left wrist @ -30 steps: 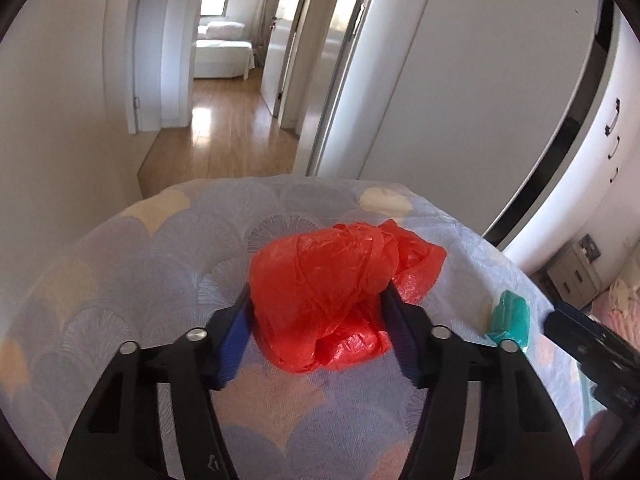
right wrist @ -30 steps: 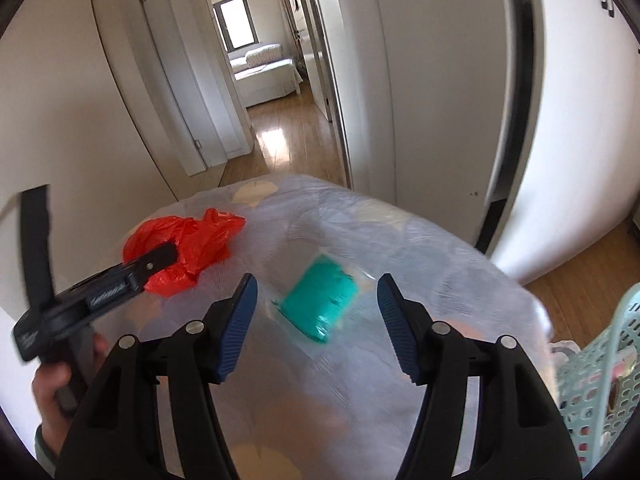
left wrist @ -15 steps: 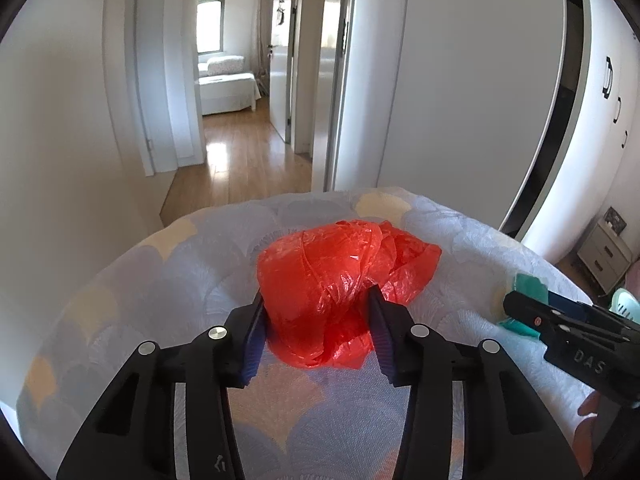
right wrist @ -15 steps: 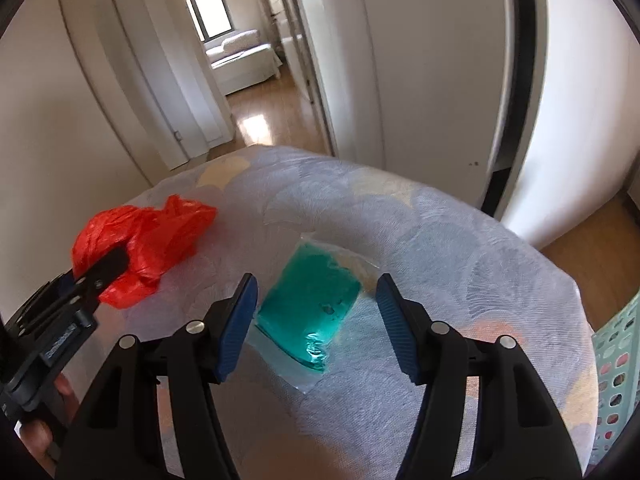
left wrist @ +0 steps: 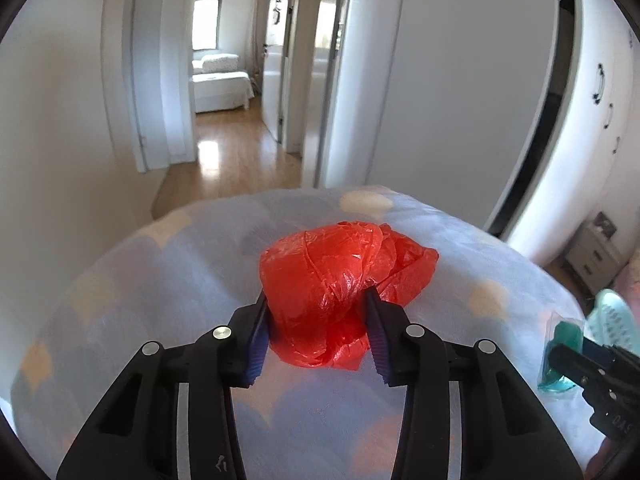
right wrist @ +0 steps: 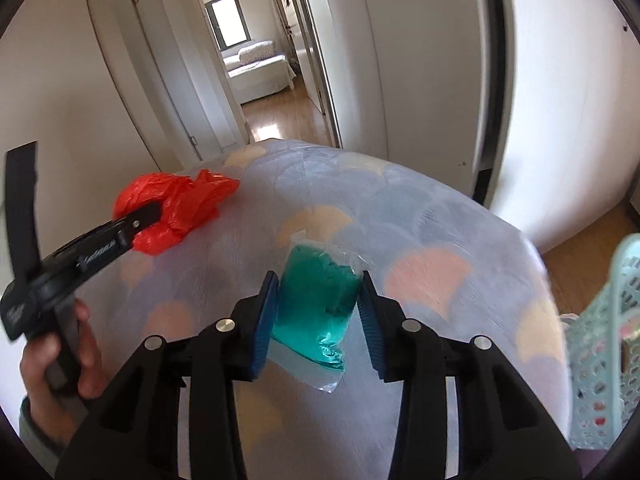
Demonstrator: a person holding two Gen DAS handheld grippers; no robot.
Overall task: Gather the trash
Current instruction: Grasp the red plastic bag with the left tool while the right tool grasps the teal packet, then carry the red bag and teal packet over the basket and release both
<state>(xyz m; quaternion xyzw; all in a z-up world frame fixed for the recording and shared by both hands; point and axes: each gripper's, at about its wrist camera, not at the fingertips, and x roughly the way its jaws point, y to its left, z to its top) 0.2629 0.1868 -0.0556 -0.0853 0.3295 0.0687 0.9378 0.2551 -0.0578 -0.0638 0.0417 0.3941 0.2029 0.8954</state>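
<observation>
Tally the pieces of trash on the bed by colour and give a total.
Red: 1, the crumpled plastic bag between the left gripper fingers.
Teal: 1, the clear packet with teal contents, between the right gripper fingers.
Total: 2

One red plastic bag (left wrist: 336, 276), one teal pouch (right wrist: 320, 300), one basket (right wrist: 608, 360), two grippers.
</observation>
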